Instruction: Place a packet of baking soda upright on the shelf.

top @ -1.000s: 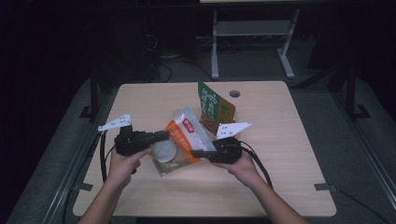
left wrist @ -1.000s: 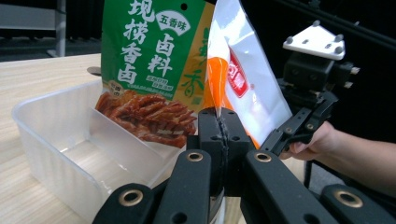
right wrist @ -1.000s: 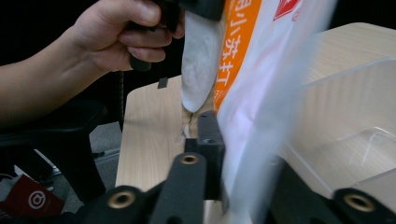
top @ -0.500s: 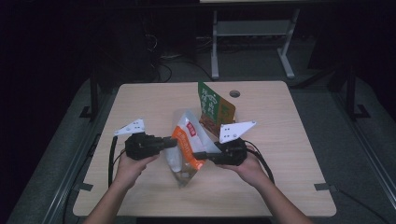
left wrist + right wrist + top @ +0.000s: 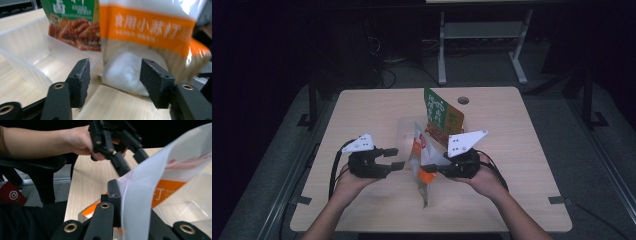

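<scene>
Orange-banded powder bag (image 5: 422,160) stands mid-counter (image 5: 522,165), pinched in the right tongs (image 5: 432,170) at its three o'clock edge. Left tongs (image 5: 396,159), at nine o'clock, have just been opening, nothing clamped. Best keep the bag upright and steady. Beyond, clear tray (image 5: 404,131), then green packet (image 5: 439,112).

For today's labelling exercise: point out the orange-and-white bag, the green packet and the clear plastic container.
orange-and-white bag (image 5: 150,27), left gripper view, on its orange printed band.
green packet (image 5: 438,111), high view, on its green front face.
clear plastic container (image 5: 22,42), left gripper view, on its near translucent wall.
</scene>
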